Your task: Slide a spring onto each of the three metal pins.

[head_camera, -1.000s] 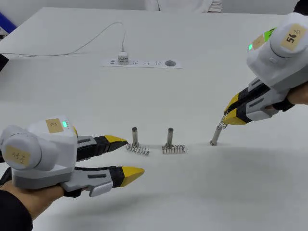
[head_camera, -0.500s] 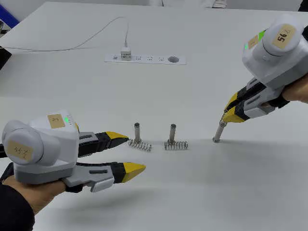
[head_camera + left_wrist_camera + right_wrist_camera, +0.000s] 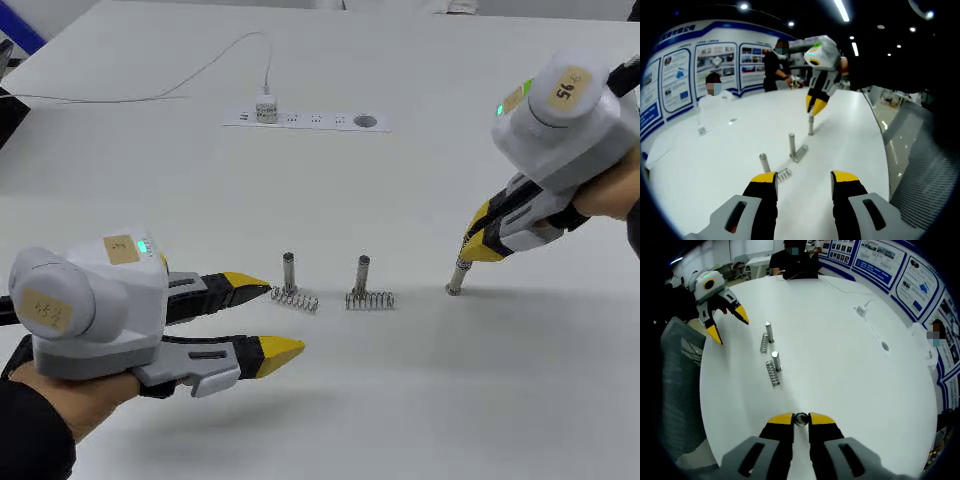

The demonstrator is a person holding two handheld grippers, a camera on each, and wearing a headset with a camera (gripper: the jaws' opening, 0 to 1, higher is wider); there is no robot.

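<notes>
head view | right gripper [image 3: 471, 250] clamped on spring [image 3: 800, 419] atop pin [image 3: 457, 283] | left gripper [image 3: 280, 316] fingers [image 3: 274, 350] apart

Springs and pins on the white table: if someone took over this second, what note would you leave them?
Right gripper: shut on a small coiled steel spring, held at the top of the right-hand upright metal pin; it looks started on the pin, not seated.
Left gripper: open, empty, near the left pin.
Two loose springs lie flat on the table, one by the left pin, one by the middle pin.
Done: no pin finished.
Left: push this spring down, then fit the other two.
</notes>
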